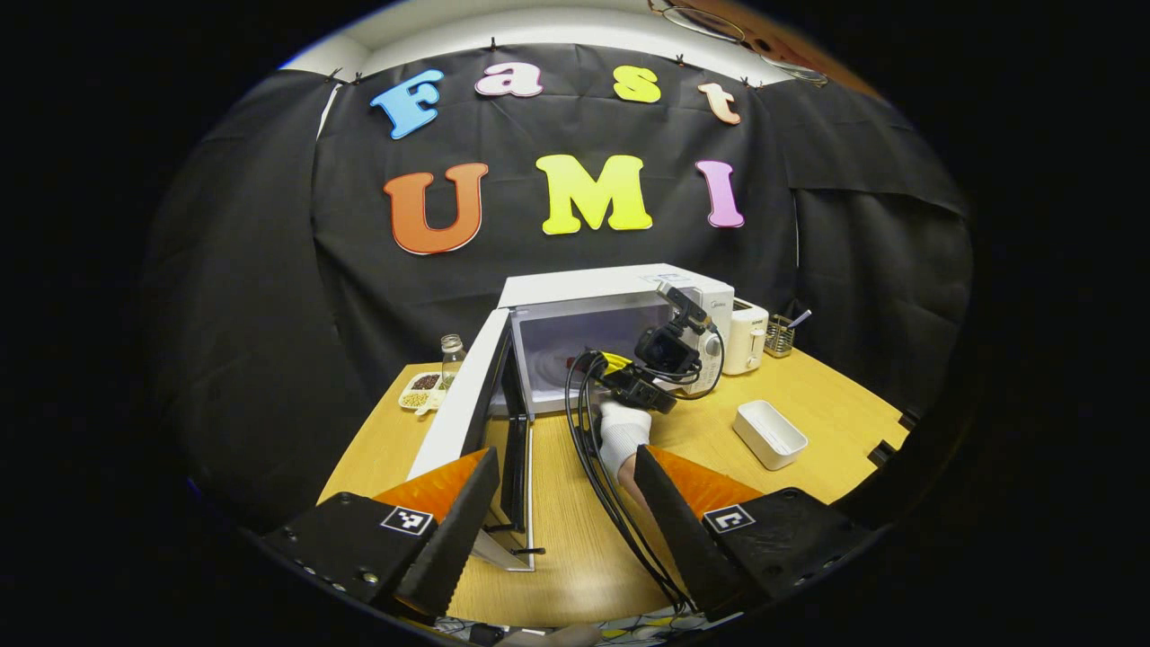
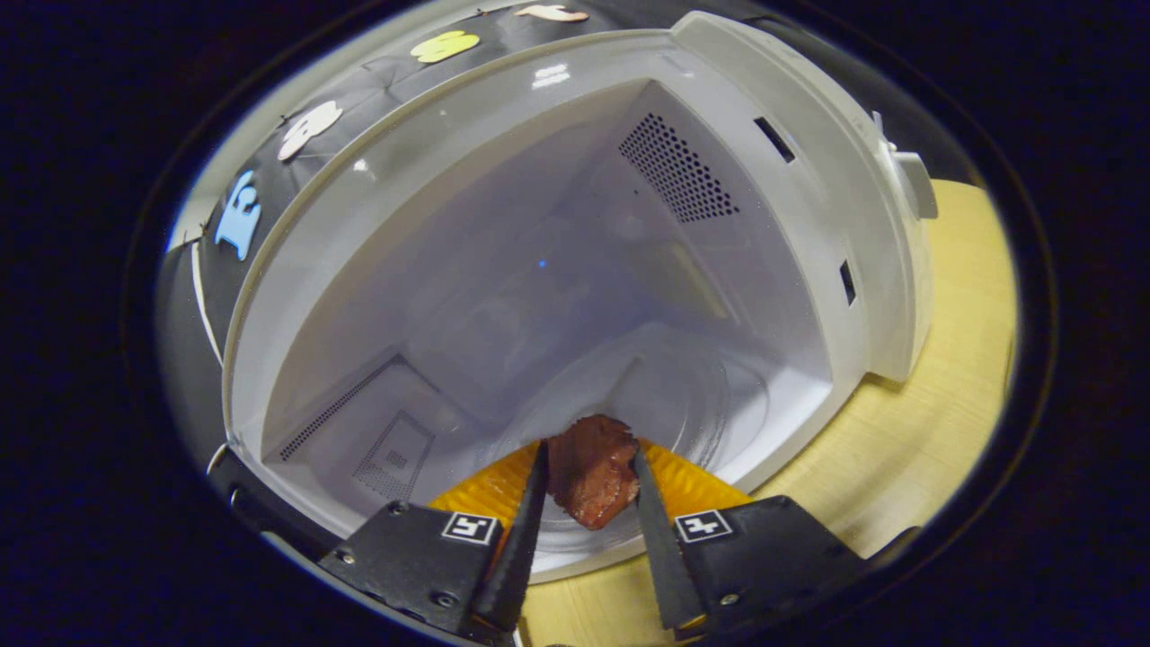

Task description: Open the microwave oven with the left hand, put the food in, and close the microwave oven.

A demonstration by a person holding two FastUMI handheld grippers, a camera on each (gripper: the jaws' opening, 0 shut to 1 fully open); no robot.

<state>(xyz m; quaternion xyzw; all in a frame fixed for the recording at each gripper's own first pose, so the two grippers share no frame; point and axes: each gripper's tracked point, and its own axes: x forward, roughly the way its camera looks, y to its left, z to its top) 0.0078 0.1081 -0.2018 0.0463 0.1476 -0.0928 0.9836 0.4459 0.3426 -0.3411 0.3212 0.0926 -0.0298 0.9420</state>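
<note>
The white microwave oven point(image 1: 620, 296) stands at the back of the wooden table point(image 1: 575, 548), its door point(image 1: 476, 395) swung wide open to the left. My left gripper point(image 1: 566, 467) is open, held back over the table in front of the door. In the left gripper view the right gripper point(image 1: 669, 346) and a gloved hand point(image 1: 622, 431) reach into the oven's mouth. In the right gripper view my right gripper point(image 2: 588, 472) is shut on a reddish-brown piece of food point(image 2: 590, 476), held over the front of the glass turntable point(image 2: 665, 395) in the microwave cavity point(image 2: 539, 296).
A white toaster point(image 1: 746, 337) and a wire utensil holder point(image 1: 780, 334) stand right of the oven. A white rectangular dish point(image 1: 770, 434) lies on the table's right side. Left of the door are a glass bottle point(image 1: 452, 352) and a divided snack plate point(image 1: 420, 392). Black cables point(image 1: 602, 467) trail across the table.
</note>
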